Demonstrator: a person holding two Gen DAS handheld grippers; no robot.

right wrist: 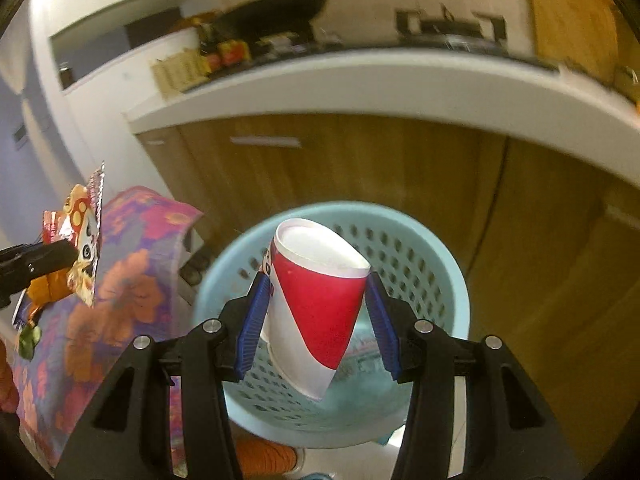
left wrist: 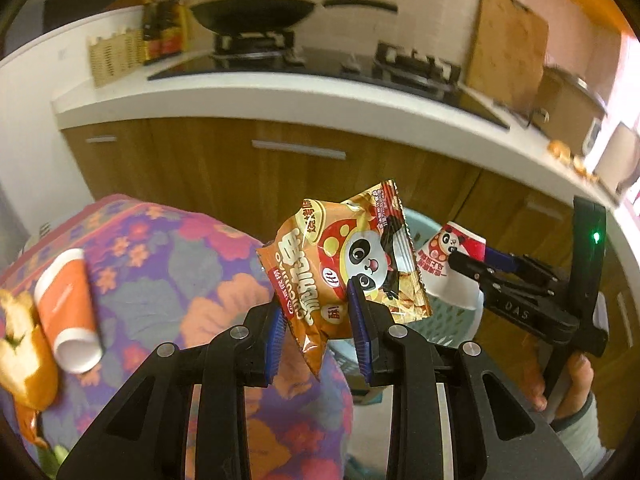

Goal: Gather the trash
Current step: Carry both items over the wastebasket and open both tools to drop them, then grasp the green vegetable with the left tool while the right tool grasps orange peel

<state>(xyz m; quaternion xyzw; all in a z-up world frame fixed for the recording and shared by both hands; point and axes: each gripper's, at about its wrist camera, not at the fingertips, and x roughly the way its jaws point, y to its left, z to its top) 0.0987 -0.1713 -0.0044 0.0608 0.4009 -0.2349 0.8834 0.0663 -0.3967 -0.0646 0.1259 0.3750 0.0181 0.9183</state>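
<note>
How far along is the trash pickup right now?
Done: something flat already lies in the basket, though it is too unclear to name. In hand: the left tongs hold a snack bag, and the right tongs hold a paper cup over the basket. Left: an orange cup and peels on the table.

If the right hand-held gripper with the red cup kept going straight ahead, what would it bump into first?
Most likely the light blue laundry-style basket. The right hand-held gripper, holding the red and white paper cup, points down into the basket's open mouth, so it would probably reach the inside, though depth is hard to judge.
</note>
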